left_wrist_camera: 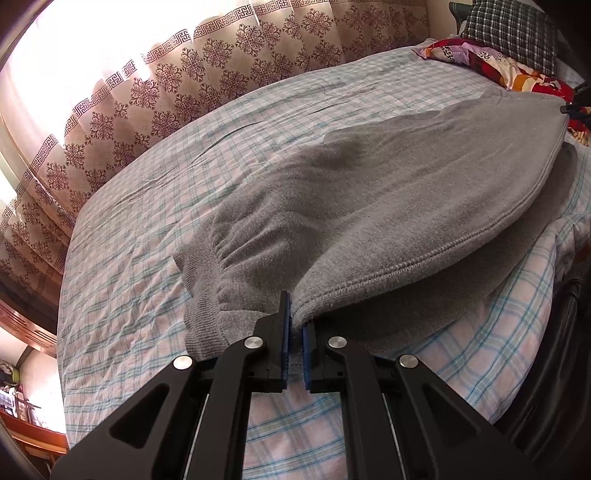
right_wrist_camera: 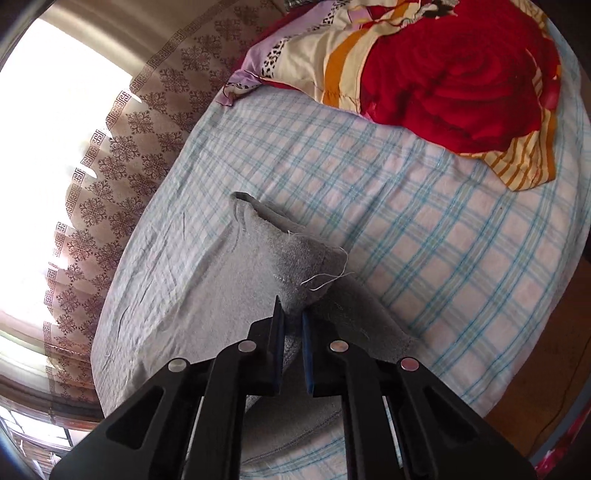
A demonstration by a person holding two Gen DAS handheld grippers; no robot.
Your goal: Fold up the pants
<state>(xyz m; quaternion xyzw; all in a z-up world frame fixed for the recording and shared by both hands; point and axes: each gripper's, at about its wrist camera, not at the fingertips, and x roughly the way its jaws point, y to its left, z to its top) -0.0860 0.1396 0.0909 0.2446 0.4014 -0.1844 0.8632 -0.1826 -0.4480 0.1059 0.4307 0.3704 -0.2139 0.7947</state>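
Grey sweatpants (left_wrist_camera: 388, 206) stretch across the checked bed sheet (left_wrist_camera: 155, 229) in the left wrist view, the ribbed cuff end nearest me. My left gripper (left_wrist_camera: 295, 321) is shut on the hemmed edge of the grey fabric beside that cuff, lifting it a little off the bed. In the right wrist view my right gripper (right_wrist_camera: 292, 314) is shut on a bunched corner of the grey pants (right_wrist_camera: 295, 266), with loose white threads hanging off it. The right gripper also shows as a small black shape (left_wrist_camera: 570, 109) at the pants' far end.
A red, cream and orange flowered quilt (right_wrist_camera: 454, 77) lies bunched at the head of the bed, with a dark checked pillow (left_wrist_camera: 513, 33) behind it. Brown patterned curtains (left_wrist_camera: 155, 85) hang along the far side. The bed's near edge drops to a brown floor (right_wrist_camera: 546, 350).
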